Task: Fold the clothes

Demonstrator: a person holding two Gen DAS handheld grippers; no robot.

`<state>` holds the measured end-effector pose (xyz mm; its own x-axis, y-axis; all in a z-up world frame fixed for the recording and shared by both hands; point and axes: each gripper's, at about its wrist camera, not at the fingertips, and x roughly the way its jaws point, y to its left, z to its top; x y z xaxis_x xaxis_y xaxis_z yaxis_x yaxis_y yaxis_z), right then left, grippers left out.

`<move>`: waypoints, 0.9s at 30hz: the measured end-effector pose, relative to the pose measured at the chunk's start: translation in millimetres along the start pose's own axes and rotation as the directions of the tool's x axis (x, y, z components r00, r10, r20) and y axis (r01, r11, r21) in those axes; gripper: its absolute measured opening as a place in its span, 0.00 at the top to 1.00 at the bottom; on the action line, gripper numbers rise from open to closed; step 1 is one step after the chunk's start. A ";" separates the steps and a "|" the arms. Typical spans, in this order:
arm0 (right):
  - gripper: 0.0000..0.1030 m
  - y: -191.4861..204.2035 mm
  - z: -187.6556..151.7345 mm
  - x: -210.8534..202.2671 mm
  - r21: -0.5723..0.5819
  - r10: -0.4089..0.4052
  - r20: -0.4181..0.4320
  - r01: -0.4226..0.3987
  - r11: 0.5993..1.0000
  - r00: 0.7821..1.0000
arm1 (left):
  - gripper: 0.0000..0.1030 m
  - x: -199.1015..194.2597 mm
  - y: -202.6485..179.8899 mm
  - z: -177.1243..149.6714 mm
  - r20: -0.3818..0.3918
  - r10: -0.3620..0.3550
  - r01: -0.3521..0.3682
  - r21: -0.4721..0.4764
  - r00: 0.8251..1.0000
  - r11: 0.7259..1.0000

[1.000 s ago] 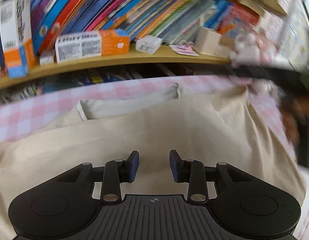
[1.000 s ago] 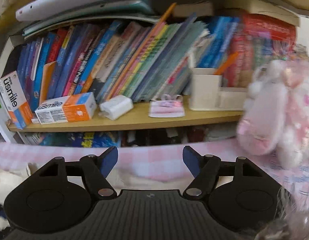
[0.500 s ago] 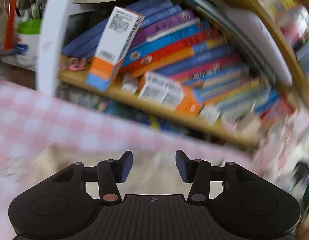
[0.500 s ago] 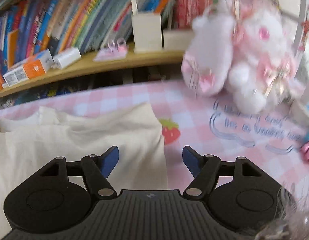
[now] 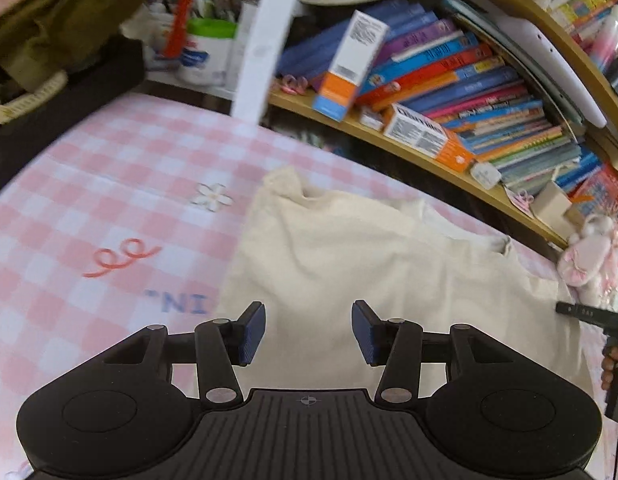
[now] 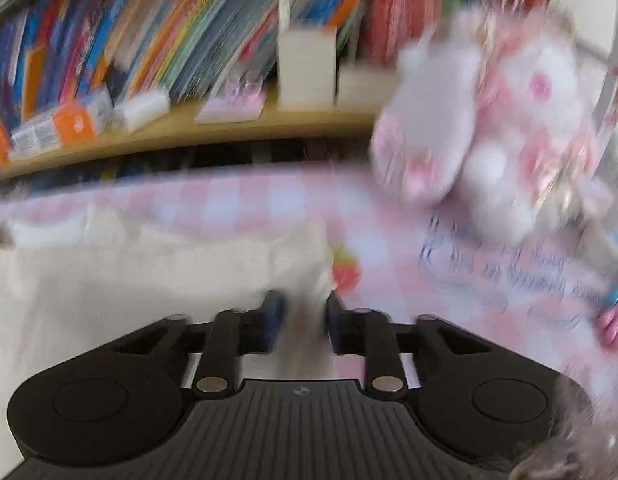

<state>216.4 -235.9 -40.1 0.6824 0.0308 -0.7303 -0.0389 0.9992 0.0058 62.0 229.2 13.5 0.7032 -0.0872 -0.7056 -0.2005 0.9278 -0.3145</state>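
While right tongs (image 6: 303, 320) close around cream garment (image 6: 149, 280) edge, left tongs (image 5: 308, 332) gape, empty.

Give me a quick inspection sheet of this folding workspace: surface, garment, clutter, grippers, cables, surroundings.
Surface: pink checked cloth with printed motifs.
Job's things: cream garment lying rumpled, not yet folded.
Clutter: pink-and-white plush toy at the cloth's far edge, beside the garment.
Grippers: left gripper open above the garment's near edge, nothing between its jaws; right gripper has just been closing, the garment's corner between its jaws; blur hides whether the pads press.
Cables: nothing seen.
Surroundings: bookshelf packed with leaning books; orange-and-white boxes on its ledge.
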 end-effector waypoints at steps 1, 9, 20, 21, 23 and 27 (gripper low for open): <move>0.59 1.3 -0.2 0.3 -0.025 -0.025 0.005 0.025 0.999 1.000 | 0.51 -4.0 2.3 0.0 0.008 0.006 -0.006 0.000 1.000 1.000; 0.49 -0.8 -39.3 -67.1 -0.024 0.040 0.061 -0.039 0.999 0.997 | 0.46 -21.4 16.9 -5.1 0.045 0.061 -0.061 -0.015 0.997 0.998; 0.49 -8.7 -141.2 -142.9 0.146 0.053 -0.064 -0.043 0.988 0.997 | 0.46 -15.1 7.0 -25.8 -0.027 0.047 -0.044 0.112 0.999 0.993; 0.49 -8.1 -144.4 -144.8 0.153 0.052 -0.057 -0.043 0.987 0.997 | 0.46 -13.4 5.2 -29.6 -0.038 0.055 -0.049 0.138 0.998 0.989; 0.49 -7.0 -145.6 -145.6 0.162 0.048 -0.056 -0.039 0.986 0.997 | 0.46 -10.0 1.8 -37.1 -0.061 0.073 -0.060 0.190 0.996 0.980; 0.50 -9.2 -144.8 -146.7 0.214 0.051 -0.059 -0.037 0.976 0.997 | 0.46 -12.2 5.1 -46.4 -0.072 0.068 -0.052 0.206 0.995 0.977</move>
<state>10.9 -253.1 -31.9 0.6352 0.0804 -0.7682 0.0930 0.9794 0.1794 20.8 218.1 -9.0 0.6370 -0.0493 -0.7693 -0.0922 0.9859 -0.1396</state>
